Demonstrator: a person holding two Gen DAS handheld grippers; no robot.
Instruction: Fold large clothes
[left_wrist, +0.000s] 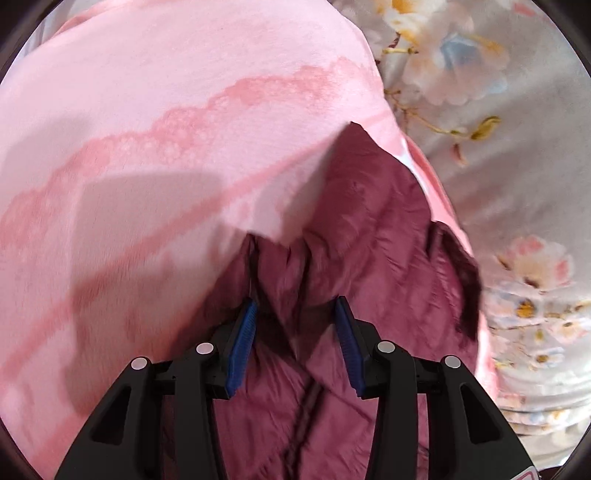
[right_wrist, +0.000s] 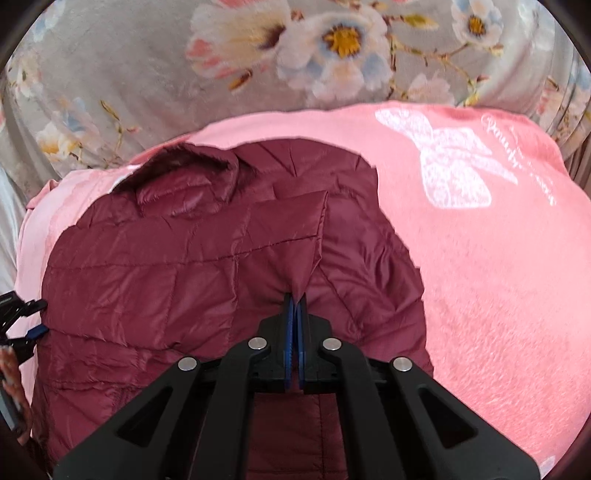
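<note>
- A dark red quilted jacket lies spread on a pink blanket; in the right wrist view it fills the middle and the 7 to 9 o'clock part of the picture.
- Its collar or hood, with a fuzzy darker edge, sits bunched toward 11 o'clock in that view.
- A flap of the jacket lies folded over the body, its straight edge running from 12 o'clock down toward the centre.
- The right gripper has its blue pads pressed together on a pinch of the jacket's fabric, at the lower end of that flap.
- The left gripper hovers over the jacket with its blue pads apart; creased red fabric lies between and below them, and the pads do not clamp it.
- In the left wrist view the jacket runs from 6 o'clock up to the centre, and the pink blanket, banded with a darker lace pattern, covers the 8 to 12 o'clock part.
- The blanket bears a white lace-like bow print and script lettering, too blurred to read, at 2 o'clock in the right wrist view.
- A grey sheet with flowers lies beyond the blanket, across 10 to 2 o'clock.
- The left gripper shows at 9 o'clock in the right wrist view, at the jacket's edge.
</note>
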